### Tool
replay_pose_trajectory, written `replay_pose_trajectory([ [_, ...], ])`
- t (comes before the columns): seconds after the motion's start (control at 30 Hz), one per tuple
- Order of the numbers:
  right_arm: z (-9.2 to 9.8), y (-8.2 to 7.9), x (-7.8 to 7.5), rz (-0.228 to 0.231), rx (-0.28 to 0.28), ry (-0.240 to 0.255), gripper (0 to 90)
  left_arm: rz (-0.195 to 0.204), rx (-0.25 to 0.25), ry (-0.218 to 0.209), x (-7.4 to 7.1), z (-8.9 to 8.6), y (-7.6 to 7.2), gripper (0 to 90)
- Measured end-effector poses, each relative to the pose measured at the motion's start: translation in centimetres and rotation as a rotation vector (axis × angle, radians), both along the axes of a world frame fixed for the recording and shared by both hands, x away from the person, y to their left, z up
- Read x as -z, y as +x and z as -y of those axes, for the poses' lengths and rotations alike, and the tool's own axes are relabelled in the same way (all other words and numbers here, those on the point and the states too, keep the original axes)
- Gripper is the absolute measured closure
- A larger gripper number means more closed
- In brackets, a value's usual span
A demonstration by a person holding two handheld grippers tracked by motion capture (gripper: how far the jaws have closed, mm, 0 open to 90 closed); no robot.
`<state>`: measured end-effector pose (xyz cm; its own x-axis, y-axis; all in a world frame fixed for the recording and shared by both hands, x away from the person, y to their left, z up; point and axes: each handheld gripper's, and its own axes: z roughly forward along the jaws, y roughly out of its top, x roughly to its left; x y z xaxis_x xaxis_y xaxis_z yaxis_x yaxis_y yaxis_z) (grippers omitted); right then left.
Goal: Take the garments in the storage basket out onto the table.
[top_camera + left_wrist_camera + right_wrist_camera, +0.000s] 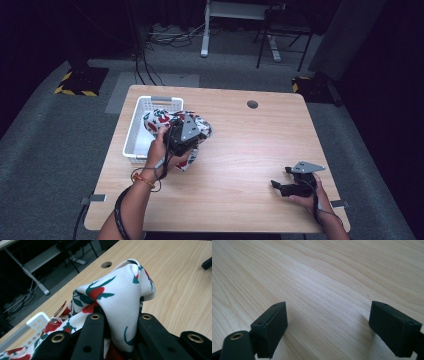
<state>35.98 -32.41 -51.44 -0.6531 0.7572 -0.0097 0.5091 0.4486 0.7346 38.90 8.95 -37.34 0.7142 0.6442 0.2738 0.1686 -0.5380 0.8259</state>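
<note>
Pinching a bunched fold of the floral cloth (117, 305), the left gripper (184, 136) held it just beside the white basket (134, 131), at that basket's near right corner; its jaws pressed on the fabric from both sides; the rest trailed over the basket's rim and onto the counter (240, 150); the right gripper (295, 186) rested well apart on the near right, jaws spread over bare wood; the left hand (159, 150) was far nearer; the basket's inside was largely hidden.
</note>
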Motion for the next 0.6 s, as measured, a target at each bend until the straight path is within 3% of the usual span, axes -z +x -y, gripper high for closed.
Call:
replay_pose_trajectory([
  [0.27, 0.0, 0.0, 0.0, 0.0, 0.0, 0.0, 15.5, 0.006, 0.066, 0.008, -0.5, 3.0, 0.0, 81.4],
  [0.6, 0.0, 0.0, 0.0, 0.001, -0.001, 0.0, 15.5, -0.03, 0.173, 0.025, 0.6, 7.5, 0.4, 81.4],
])
